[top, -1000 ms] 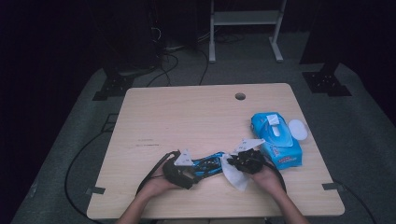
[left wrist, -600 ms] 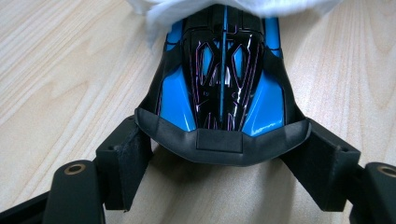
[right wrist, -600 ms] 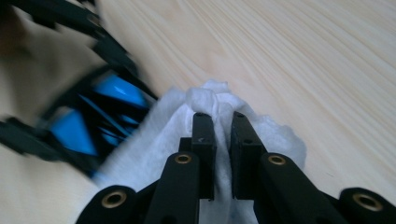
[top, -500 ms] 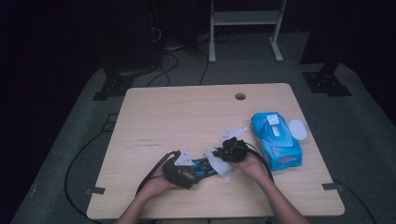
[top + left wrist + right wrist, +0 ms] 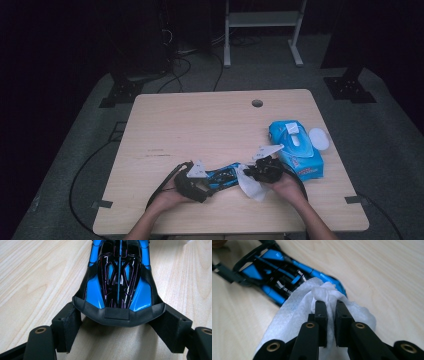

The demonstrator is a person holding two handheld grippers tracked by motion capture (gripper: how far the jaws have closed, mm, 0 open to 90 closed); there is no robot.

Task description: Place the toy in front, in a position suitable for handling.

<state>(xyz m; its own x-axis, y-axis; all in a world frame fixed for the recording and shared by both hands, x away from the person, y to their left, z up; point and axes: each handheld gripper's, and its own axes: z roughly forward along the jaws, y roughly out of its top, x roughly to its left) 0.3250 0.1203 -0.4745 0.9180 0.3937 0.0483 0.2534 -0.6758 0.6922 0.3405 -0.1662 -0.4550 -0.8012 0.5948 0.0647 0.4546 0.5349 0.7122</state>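
A blue and black toy car (image 5: 223,176) lies on the wooden table (image 5: 200,125) near its front edge. My left gripper (image 5: 210,182) holds the car's rear end, and its jaws clamp the two ends of the black rear wing (image 5: 118,315). The car body (image 5: 118,277) stretches away from those jaws. My right gripper (image 5: 254,174) is shut on a bunched white wipe (image 5: 252,189). In the right gripper view the wipe (image 5: 294,312) is pinched at the right gripper's (image 5: 329,303) tips and drapes over the end of the car (image 5: 269,272) farthest from the left gripper.
A blue pack of wet wipes (image 5: 295,150) lies right of the hands, its lid flipped open, with a white round lid (image 5: 318,138) beside it. A cable hole (image 5: 257,103) sits near the table's far edge. Cables and stand feet lie on the dark floor beyond.
The right gripper carried the wipe left along the car half a second ago, then came back right to the car's end. The left gripper and car stayed put.
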